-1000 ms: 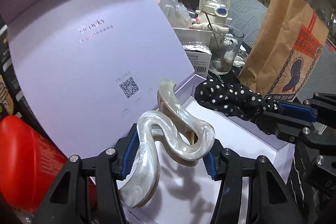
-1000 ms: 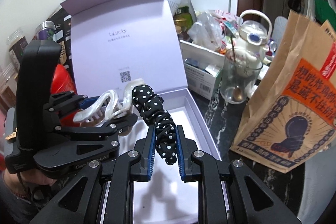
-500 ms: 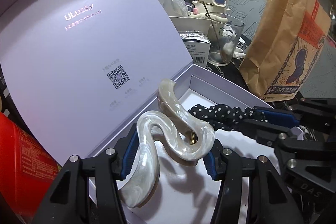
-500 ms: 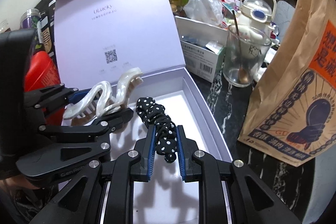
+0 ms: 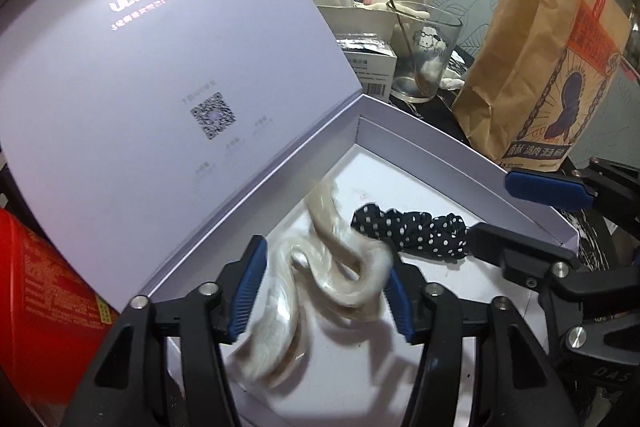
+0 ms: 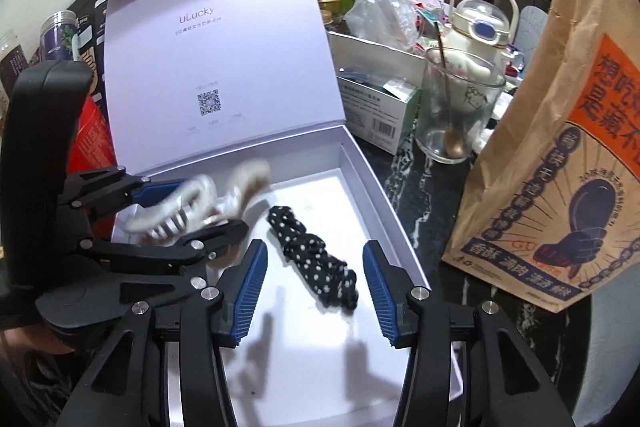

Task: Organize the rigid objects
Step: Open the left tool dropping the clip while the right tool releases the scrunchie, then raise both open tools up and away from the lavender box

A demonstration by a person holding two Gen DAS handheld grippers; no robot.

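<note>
My left gripper (image 5: pixel 324 287) is opening, freeing the blurred hair claw (image 5: pixel 320 267): stiff, slick, brittle. My right gripper (image 6: pixel 316 291) is opening too; the soft scrunchie (image 6: pixel 316 263) lies free at its twelve o'clock.

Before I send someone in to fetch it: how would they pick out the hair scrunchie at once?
Find the open lilac gift box with its lid standing up. On its white floor, between the right gripper's opening jaws and untouched by them, lies the scrunchie. It is soft black fabric with white dots, unlike the glossy pearl-white hair claw beside it.
</note>
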